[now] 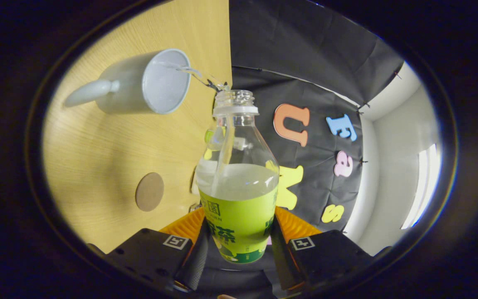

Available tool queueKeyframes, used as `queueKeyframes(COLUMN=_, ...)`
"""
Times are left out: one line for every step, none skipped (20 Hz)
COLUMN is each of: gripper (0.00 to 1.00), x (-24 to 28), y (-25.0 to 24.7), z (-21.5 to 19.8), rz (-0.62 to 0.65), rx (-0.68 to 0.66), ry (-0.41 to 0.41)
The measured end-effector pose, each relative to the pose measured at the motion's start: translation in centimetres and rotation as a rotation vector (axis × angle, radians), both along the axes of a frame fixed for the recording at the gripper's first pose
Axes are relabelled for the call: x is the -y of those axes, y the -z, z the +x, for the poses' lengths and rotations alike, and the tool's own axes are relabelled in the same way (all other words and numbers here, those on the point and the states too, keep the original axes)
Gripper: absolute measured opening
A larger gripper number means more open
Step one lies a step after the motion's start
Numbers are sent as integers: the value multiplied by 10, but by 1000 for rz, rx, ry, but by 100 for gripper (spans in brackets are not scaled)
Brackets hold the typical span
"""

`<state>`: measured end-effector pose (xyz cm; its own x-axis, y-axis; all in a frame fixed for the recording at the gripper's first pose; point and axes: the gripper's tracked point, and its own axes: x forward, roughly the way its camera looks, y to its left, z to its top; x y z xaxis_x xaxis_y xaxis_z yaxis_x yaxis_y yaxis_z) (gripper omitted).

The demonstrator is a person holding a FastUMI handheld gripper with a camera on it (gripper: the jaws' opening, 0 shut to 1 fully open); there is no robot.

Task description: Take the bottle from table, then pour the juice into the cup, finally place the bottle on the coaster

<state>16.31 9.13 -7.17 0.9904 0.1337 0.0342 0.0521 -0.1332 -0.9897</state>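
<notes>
My gripper (238, 238) is shut on a clear plastic bottle (237, 182) with a green label, both fingers pressing its lower body. The bottle has no cap and is tipped sideways relative to the wooden table (98, 158). Pale juice fills roughly its lower half. A thin stream (193, 74) runs from the bottle's mouth into the white cup (147, 83), which stands on the table just beyond the mouth, its handle pointing away from the bottle. A round brown coaster (149, 191) lies flat on the table, nearer to my fingers than the cup and beside the bottle.
The table ends at an edge (230, 62) right by the bottle's neck. Beyond it hangs the black booth wall (305, 62), and past that a pale room wall with a bright window (423, 187).
</notes>
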Motion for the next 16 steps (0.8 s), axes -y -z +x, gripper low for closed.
queueKeyframes(gripper=75, x=1, y=-1, z=0, rz=-2, rx=2, ry=3)
queueKeyframes(gripper=75, x=1, y=-3, z=0, rz=-7, rx=4, ry=5)
queueKeyframes(gripper=75, x=1, y=-5, z=0, rz=-12, rx=9, ry=7)
queueKeyframes(gripper=75, x=2, y=-7, z=1, rz=-18, rx=12, ry=10)
queueKeyframes(gripper=75, x=3, y=-8, z=1, rz=-23, rx=13, ry=12)
queueKeyframes(gripper=75, x=3, y=-9, z=1, rz=-28, rx=16, ry=13)
queueKeyframes(gripper=75, x=4, y=-11, z=1, rz=-32, rx=18, ry=15)
queueKeyframes(gripper=75, x=4, y=-12, z=2, rz=-36, rx=19, ry=19)
queueKeyframes(gripper=75, x=5, y=-13, z=4, rz=-41, rx=21, ry=21)
queueKeyframes(gripper=75, x=6, y=-15, z=5, rz=-47, rx=23, ry=23)
queueKeyframes(gripper=75, x=5, y=-16, z=4, rz=-53, rx=25, ry=25)
queueKeyframes(gripper=75, x=6, y=-17, z=4, rz=-58, rx=26, ry=26)
queueKeyframes(gripper=75, x=6, y=-18, z=5, rz=-65, rx=27, ry=28)
queueKeyframes(gripper=75, x=7, y=-20, z=5, rz=-72, rx=30, ry=29)
queueKeyframes(gripper=75, x=7, y=-21, z=7, rz=-76, rx=32, ry=29)
queueKeyframes(gripper=75, x=7, y=-21, z=7, rz=-81, rx=32, ry=30)
